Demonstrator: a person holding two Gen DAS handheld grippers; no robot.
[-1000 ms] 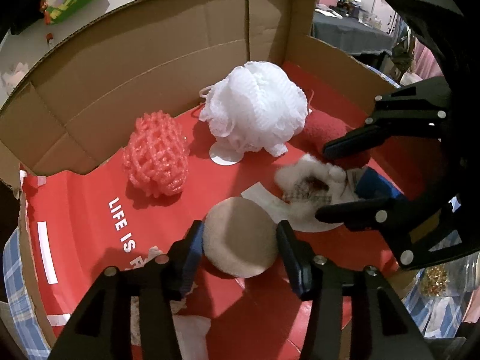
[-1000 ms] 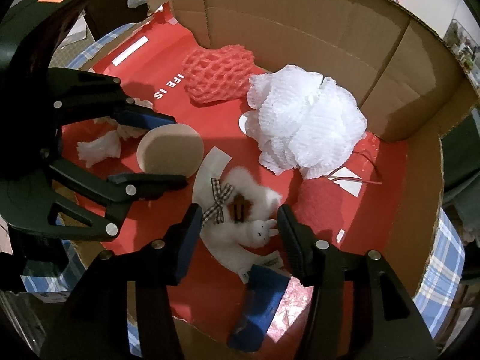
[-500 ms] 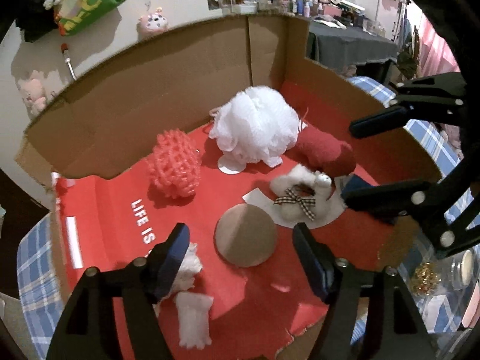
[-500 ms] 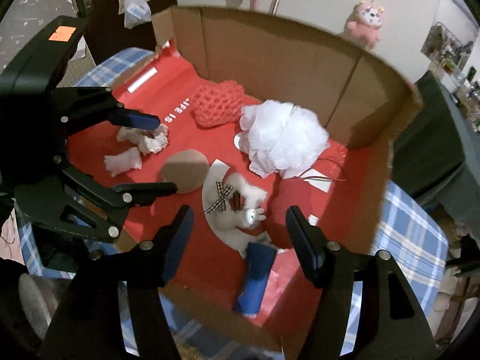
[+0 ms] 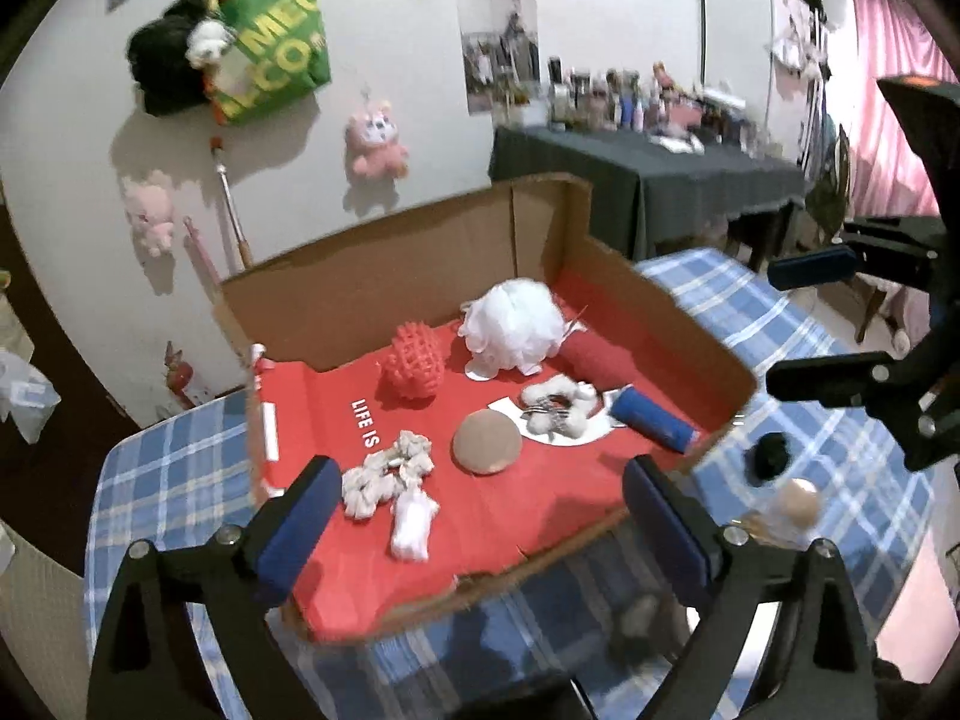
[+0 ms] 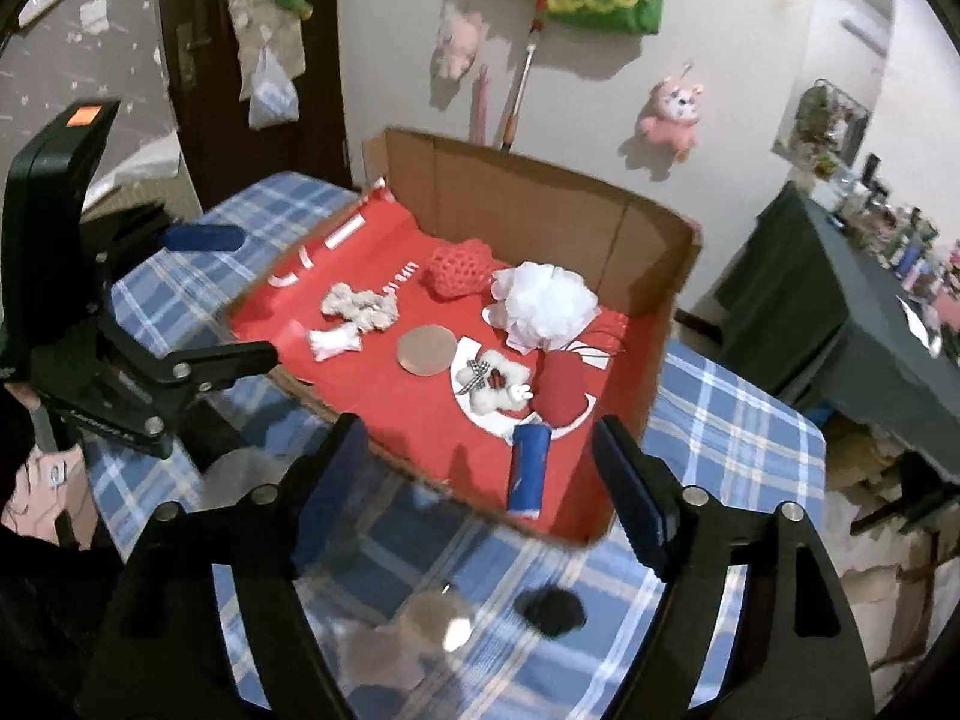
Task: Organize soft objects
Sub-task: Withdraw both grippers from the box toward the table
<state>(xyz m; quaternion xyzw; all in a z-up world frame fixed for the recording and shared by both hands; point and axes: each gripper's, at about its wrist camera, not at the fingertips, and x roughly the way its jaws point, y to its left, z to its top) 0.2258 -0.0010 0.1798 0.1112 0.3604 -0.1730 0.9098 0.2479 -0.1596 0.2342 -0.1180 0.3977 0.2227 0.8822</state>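
Left wrist view shows our left hand-held gripper (image 5: pixel 477 504) with jaws wide apart, just opening, nothing between them; the right hand-held gripper (image 6: pixel 480 480) likewise. The tan puff (image 5: pixel 486 441) and white plush (image 5: pixel 558 408) lie in the red-lined box (image 5: pixel 690 324) on the desk (image 5: pixel 168 480). We should lift clear without snagging the rim. Blurred items beside the box stay unidentifiable.

1. a lived-in home room: pink plush toys (image 5: pixel 378 141) hang on the white wall beside a green shopping bag (image 5: pixel 273 54).
2. a blue plaid tablecloth (image 6: pixel 720 420) covers the table; a dark-clothed side table (image 5: pixel 648 174) holds crowded bottles; pink curtains (image 5: pixel 888 60) hang nearby.
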